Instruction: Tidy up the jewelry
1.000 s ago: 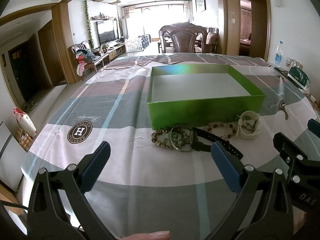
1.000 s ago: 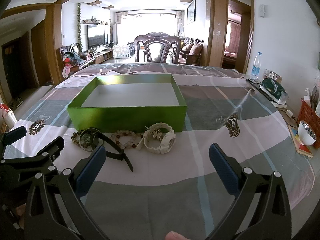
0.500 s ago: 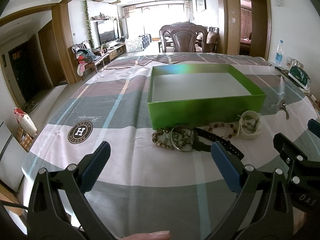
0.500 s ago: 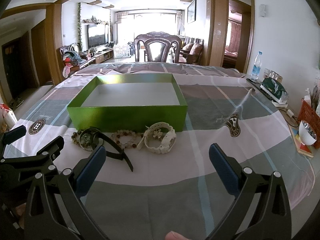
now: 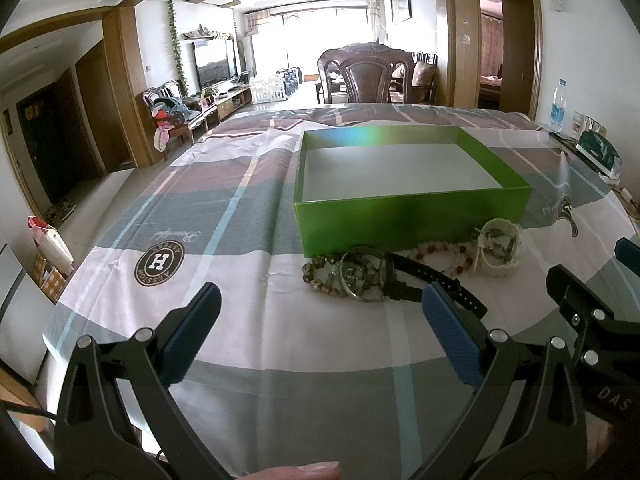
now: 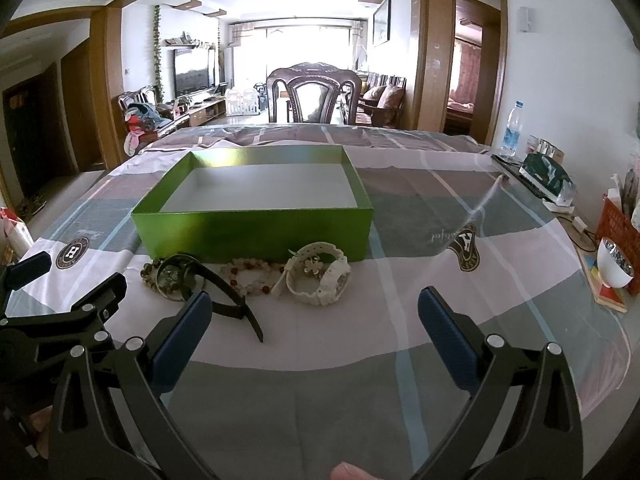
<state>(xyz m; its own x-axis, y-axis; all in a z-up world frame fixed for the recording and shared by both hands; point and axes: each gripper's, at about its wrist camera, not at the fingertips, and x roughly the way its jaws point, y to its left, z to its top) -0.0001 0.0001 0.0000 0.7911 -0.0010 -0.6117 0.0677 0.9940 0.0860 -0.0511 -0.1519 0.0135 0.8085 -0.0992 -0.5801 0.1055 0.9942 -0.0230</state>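
left gripper (image 5: 320, 312): held low over the cloth near the table's front edge, blue pads spread wide, nothing between them
right gripper (image 6: 314, 312): just beside the left one, also spread wide and holding nothing
green box (image 6: 256, 224): lidless, white inside, no jewelry in it, sitting mid-table beyond both tools
dark beaded bracelet (image 5: 320, 276): leftmost of the row lying against the box's near wall, tangled with the black watch
black watch (image 6: 188, 276): its strap trails toward the grippers
pale beaded bracelet (image 6: 252, 274): flat on the cloth between the two watches
white watch (image 6: 320, 274): rightmost, curled in a loop, standing on its edge
tablecloth (image 6: 400, 248): plaid in grey, pink and white, with round crests
chair (image 6: 314, 98): dark wood, at the table's far side
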